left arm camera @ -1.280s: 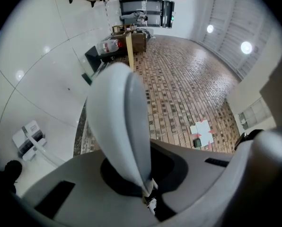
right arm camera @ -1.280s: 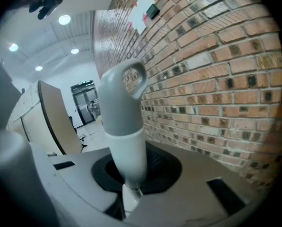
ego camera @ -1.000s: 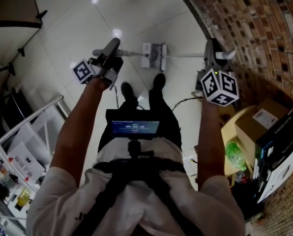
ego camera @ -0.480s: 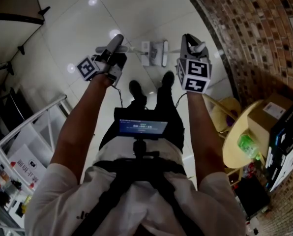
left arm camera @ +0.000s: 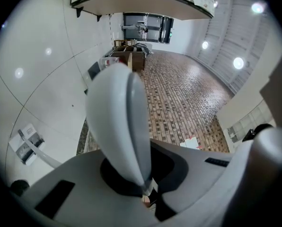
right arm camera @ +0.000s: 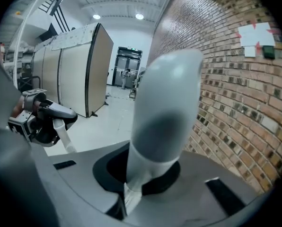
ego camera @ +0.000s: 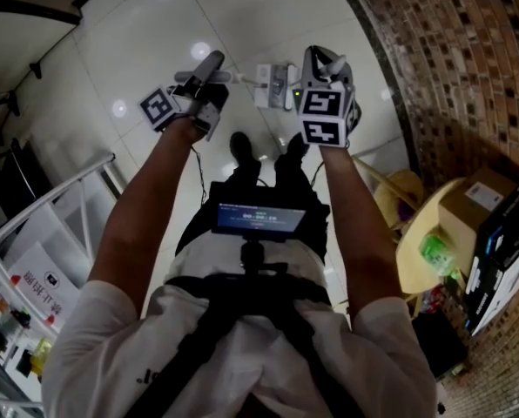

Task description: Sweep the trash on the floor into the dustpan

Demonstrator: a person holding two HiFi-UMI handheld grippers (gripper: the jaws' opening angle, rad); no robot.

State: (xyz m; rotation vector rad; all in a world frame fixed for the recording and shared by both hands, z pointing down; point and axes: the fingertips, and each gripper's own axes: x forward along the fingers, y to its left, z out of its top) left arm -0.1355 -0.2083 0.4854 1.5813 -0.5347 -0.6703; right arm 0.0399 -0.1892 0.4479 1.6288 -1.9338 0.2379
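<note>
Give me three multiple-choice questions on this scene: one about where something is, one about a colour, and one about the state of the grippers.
1. In the head view, where is the brick wall?
A. on the person's right
B. on the person's left
C. straight ahead, between the two grippers

2. What colour is the floor?
A. green
B. white
C. red

3. How do the left gripper and the right gripper stand?
A. both wide open
B. left open, right shut on a broom
C. both shut, with nothing between the jaws

Answers:
1 A: the bricks fill the right side of the head view.
2 B: the tiles are glossy white.
3 C: each gripper view shows its jaws together and empty.
</note>
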